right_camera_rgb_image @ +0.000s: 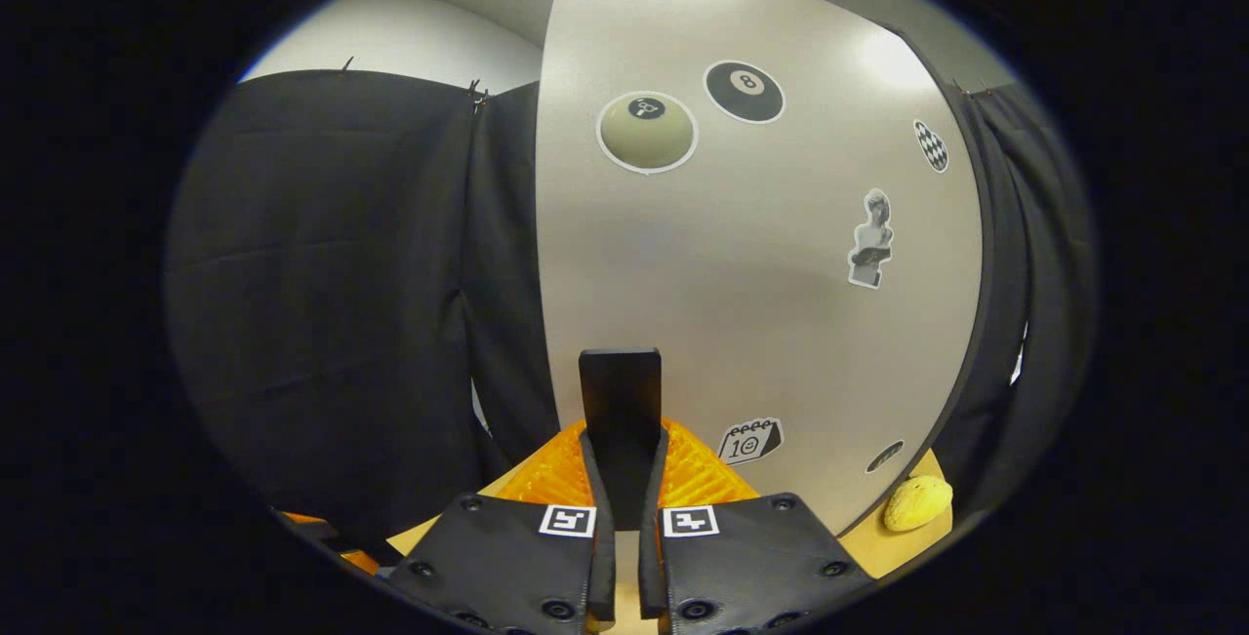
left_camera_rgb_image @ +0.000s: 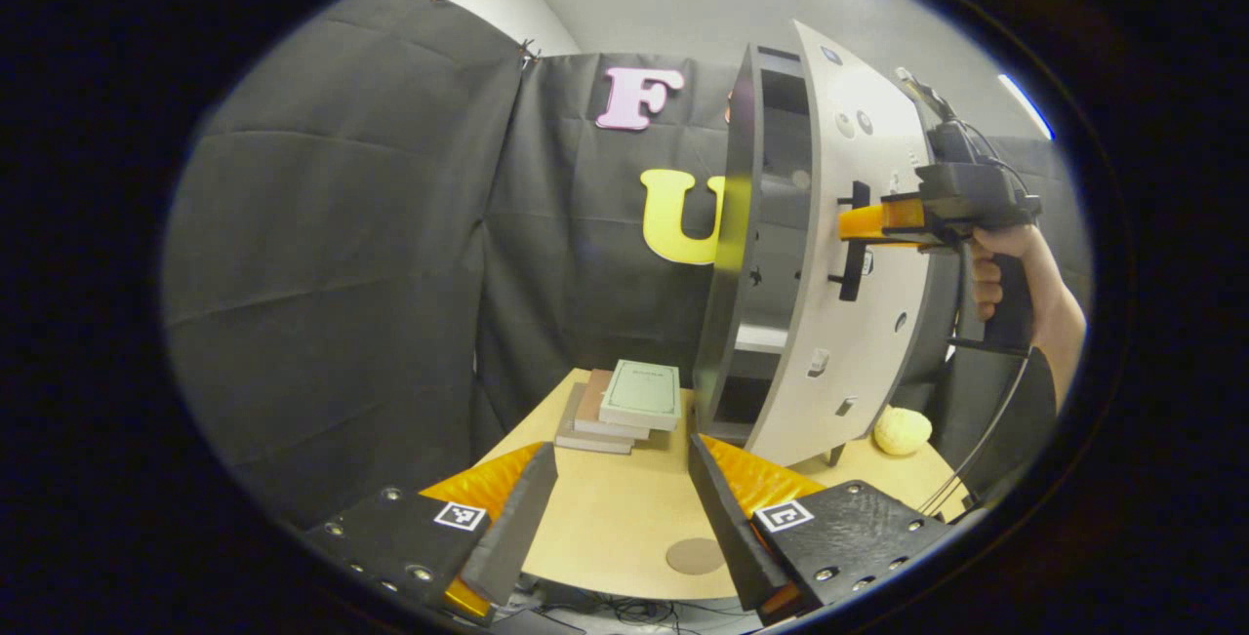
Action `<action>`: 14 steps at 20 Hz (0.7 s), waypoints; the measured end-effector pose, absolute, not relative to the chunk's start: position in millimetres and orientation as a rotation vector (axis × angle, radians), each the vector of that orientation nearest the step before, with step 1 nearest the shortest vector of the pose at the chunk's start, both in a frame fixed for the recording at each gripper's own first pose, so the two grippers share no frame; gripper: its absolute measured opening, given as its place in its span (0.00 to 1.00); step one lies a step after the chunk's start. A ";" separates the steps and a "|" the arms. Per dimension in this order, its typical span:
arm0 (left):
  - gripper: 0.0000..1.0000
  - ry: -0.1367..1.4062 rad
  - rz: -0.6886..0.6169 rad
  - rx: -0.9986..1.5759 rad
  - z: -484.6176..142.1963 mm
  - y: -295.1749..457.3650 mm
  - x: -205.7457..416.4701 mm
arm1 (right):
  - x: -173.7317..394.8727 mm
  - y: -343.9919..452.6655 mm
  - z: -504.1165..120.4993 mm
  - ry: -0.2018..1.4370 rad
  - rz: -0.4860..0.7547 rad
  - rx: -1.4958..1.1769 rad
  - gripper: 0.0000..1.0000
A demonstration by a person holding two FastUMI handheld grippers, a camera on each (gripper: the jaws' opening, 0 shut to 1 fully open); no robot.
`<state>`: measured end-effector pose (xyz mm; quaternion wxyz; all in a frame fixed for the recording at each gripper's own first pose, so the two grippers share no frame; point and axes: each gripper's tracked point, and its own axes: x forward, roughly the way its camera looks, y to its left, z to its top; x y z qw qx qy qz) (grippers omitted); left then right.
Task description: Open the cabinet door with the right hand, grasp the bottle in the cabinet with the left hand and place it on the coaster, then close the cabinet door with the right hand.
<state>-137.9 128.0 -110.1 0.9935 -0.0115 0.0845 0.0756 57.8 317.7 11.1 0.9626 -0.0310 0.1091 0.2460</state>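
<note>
Hand-held gripper (right_camera_rgb_image: 624,479) around door handle (right_camera_rgb_image: 620,391)

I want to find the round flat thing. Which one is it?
Start at the tan table in front of the cabinet door. Near its front edge lies the coaster, a thin brown disc, flat unlike the stacked books or the lumpy yellow ball.

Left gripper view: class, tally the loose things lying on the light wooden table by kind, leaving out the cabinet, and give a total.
Stacked books: 3
Round brown coaster: 1
Pale yellow lumpy ball-like object: 1
Total: 5
</note>
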 end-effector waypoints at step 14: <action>0.82 0.156 0.178 -0.001 -93.9 66.6 -173.0 | 11.9 259.1 15.7 0.215 0.587 -0.008 0.11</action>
